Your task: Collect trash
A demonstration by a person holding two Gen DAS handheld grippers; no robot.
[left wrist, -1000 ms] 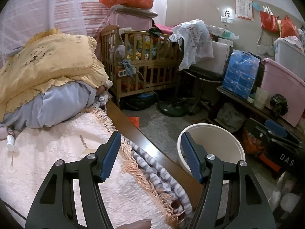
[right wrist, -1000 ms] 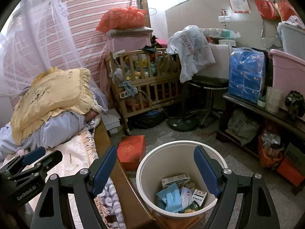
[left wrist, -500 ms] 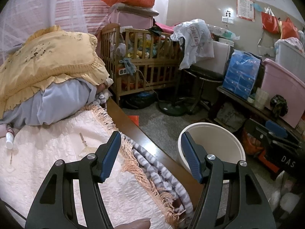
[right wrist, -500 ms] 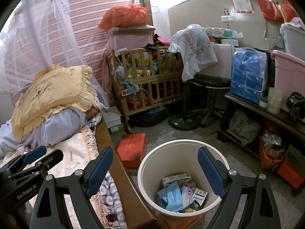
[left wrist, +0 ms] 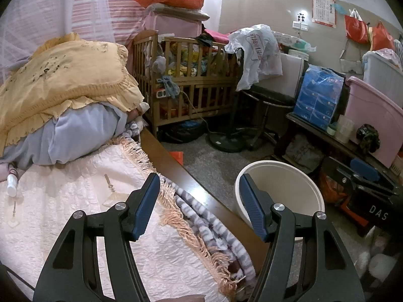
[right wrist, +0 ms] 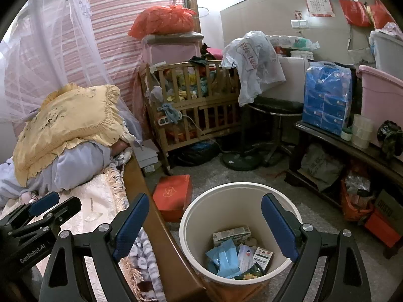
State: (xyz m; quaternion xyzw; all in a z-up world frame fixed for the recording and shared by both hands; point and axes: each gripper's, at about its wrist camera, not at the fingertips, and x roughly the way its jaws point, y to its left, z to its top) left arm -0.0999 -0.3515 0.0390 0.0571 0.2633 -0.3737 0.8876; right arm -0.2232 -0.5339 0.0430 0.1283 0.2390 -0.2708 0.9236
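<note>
At the far left of the left wrist view, a small white bottle [left wrist: 11, 187] lies on the bed [left wrist: 75, 201] against a heap of pale blue bedding topped by a yellow frilled pillow [left wrist: 63, 75]. Further right on the cream quilt, a thin stick-like scrap [left wrist: 108, 181] rests near the fringed edge. The left tongs [left wrist: 199, 198] hang over that fringe and the bed's wooden side rail [left wrist: 176, 171], blue pads spread wide with nothing between them.

Just right of the rail stands the white bucket [right wrist: 234, 193] on the floor. In the right wrist view it already holds trash: a small carton [right wrist: 231, 232], crumpled blue wrappers [right wrist: 223, 258] and a barcoded packet [right wrist: 262, 255], all lying at the bottom. The right tongs [right wrist: 205, 221] hover above the bucket's mouth, pads also spread apart and gripping nothing. An orange box [right wrist: 172, 196] sits on the floor between the rail and the bucket, touching neither as far as can be told.

Behind stands a wooden crib [right wrist: 194, 100] stuffed with clothes, then a black stool [right wrist: 274, 108] draped with a white plastic bag. At the right, a low shelf [right wrist: 335, 141] carries a blue tissue pack [right wrist: 327, 95] and a pink bin [right wrist: 380, 88].
</note>
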